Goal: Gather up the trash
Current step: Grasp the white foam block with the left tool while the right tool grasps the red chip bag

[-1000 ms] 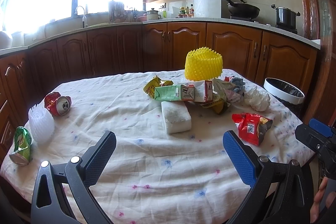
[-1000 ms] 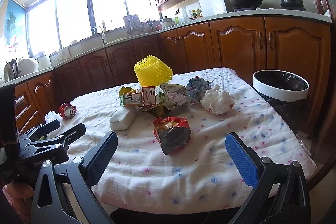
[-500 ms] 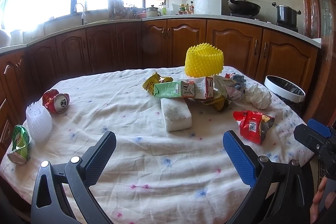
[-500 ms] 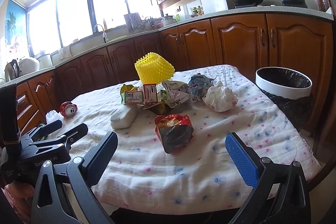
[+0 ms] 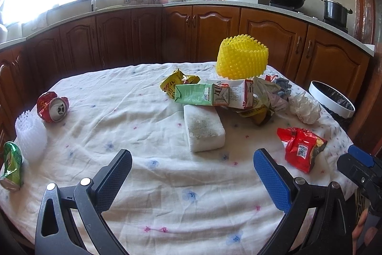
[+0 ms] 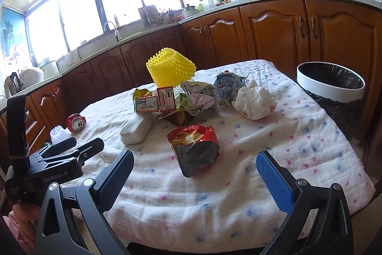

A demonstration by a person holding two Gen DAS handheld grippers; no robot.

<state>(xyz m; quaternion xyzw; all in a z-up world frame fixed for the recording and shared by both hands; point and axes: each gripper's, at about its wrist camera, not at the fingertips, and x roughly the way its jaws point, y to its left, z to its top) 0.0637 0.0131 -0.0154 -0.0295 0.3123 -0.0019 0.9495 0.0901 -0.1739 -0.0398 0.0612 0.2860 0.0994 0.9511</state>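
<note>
In the left wrist view, the left gripper (image 5: 192, 173) hovers with its fingers spread wide and empty over the white flowered tablecloth (image 5: 148, 185), short of a white rectangular foam block (image 5: 203, 127) whose long axis runs away from the camera toward the heaped cartons; a careless reach could shove it into that pile. In the right wrist view, the right gripper (image 6: 194, 177) is likewise wide open and empty. The crumpled red foil snack bag (image 6: 194, 148) lies just ahead, dark open mouth toward the camera, long axis roughly front to back, and may slip or spill crumbs before reaching the white-rimmed, black-lined bin (image 6: 330, 81) beyond the table's right edge.
</note>
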